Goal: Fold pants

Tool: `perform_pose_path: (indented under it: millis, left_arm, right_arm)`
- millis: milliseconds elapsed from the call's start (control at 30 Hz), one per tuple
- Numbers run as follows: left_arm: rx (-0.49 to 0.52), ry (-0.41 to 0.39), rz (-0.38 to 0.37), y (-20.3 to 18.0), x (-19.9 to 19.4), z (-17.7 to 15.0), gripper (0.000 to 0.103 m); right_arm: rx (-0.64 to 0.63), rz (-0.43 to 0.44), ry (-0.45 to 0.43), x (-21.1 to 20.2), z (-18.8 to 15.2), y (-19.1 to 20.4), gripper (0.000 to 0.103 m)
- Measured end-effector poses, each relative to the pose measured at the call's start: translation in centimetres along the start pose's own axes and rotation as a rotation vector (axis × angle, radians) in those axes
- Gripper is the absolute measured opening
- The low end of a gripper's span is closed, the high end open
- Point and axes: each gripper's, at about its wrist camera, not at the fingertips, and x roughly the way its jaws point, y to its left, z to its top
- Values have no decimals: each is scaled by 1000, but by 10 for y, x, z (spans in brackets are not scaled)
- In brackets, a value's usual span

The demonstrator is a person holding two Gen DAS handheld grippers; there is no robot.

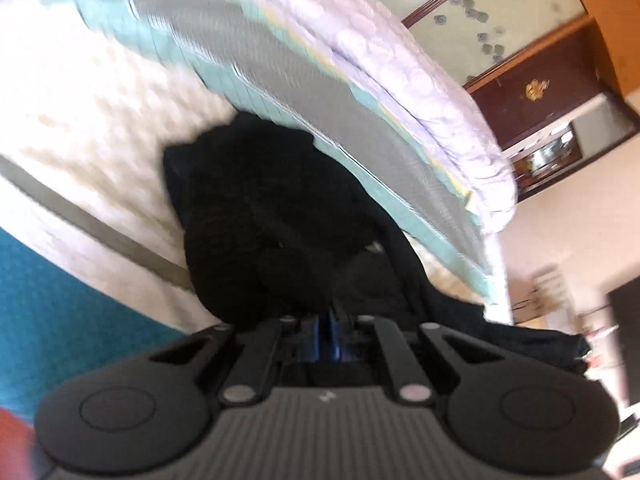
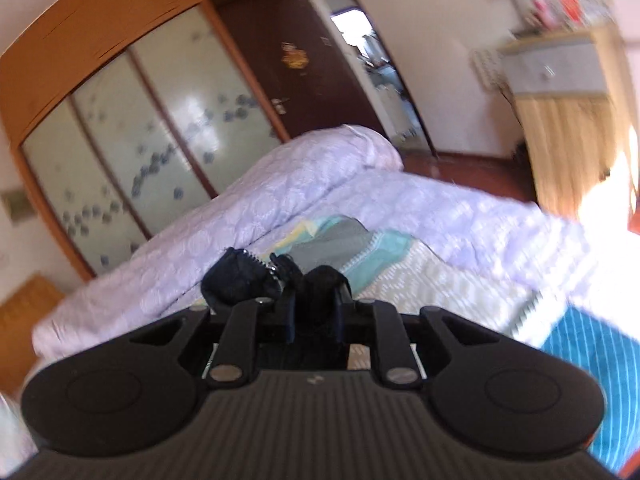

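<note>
Here, the biggest thing you see is one bed with a pale patterned sheet. On it lies one long lilac quilt, rolled up along the far side, and beside it one blanket with teal and grey stripes. Behind the bed stands one wooden wardrobe with three frosted sliding doors; you cannot see inside it. Next to it is one dark brown door, standing open. On the right you have one wooden cabinet with small things on top, too blurred to name or count.

There is one pair of black pants. They sit bunched on the bed sheet, just beside the striped blanket, and both of your tools hold a piece of them.

You have two grippers. Your left gripper has its blue pads pressed almost together, pinching black cloth at the near edge of the pile. Your right gripper is clenched on a thicker fold of the pants, lifted off the bed, with one bunched end hanging out to the left of its fingers.
</note>
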Motion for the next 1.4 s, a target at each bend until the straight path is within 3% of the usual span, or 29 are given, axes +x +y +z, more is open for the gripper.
perform_pose_path:
  millis: [67,100,133,167,233,300,333,433,533,600,633,700,733,767,800,833,900,967,1067,1100,1167,1200,1233,1267,1400]
  left_arm:
    - [9,-4,49,9,-14,-2,6]
    - [18,3,109,19,-20,-3,10]
    - [25,3,162,24,-18,-8,18]
    - [41,9,221,32,-13,-15,36]
    - [21,2,285,52,-12,-23,54]
    - [-68,-19,293,73,-18,-26,54]
    - [-113,-29,279,84,-22,-27,54]
    - [-198,-39,268,101,-20,-32,56]
    - [-232,8,246,111,1,-42,57]
    - [-282,32,161,115,14,-49,65]
    - [-299,34,129,118,21,-52,73]
    - [-345,34,111,121,34,-58,74]
    - [-358,30,104,122,39,-61,66]
    - [-350,11,101,120,40,-63,43]
    - [-335,17,113,115,40,-64,26]
    - [-318,24,143,111,41,-64,9]
    - [-283,0,167,107,34,-64,8]
    - [-258,-25,160,101,15,-63,8]
    - [-192,-37,170,99,-17,-61,9]
    - [-162,-27,186,98,-24,-63,11]
    - [-99,0,243,93,-30,-66,23]
    - [-64,7,271,90,-31,-67,25]
    - [-33,10,293,88,-33,-68,32]
    - [-19,3,309,86,-34,-67,42]
    - [-66,-86,286,91,-44,-51,47]
  right_arm:
    - [40,-47,14,-4,-15,-25,20]
    - [51,-84,25,-6,-23,-37,20]
    - [61,-137,40,-4,-34,-51,21]
    - [65,-214,66,-2,-46,-67,22]
    - [57,-385,87,0,-66,-87,35]
    - [63,-531,44,-6,-77,-101,40]
    - [81,-544,26,-11,-79,-104,40]
    - [36,-412,64,-15,-82,-78,40]
    - [-57,-156,229,-5,-107,-22,42]
    - [-9,-4,339,5,-135,1,45]
    - [12,53,395,12,-153,10,48]
    - [21,92,484,31,-186,28,51]
    - [12,92,516,41,-200,36,51]
    - [0,103,535,51,-211,42,51]
    - [-8,109,551,61,-217,47,51]
    - [-10,117,572,70,-222,55,44]
    - [-58,133,597,83,-226,73,8]
    - [-192,75,517,82,-211,96,7]
    - [-397,-2,283,80,-161,120,7]
    - [-485,-58,180,80,-143,128,7]
    - [-694,-215,-34,86,-121,142,10]
    - [-746,-280,-98,93,-114,139,20]
    - [-759,-330,-119,102,-105,131,42]
    - [-723,-335,-91,107,-94,124,51]
    - [-436,-255,33,106,-74,72,51]
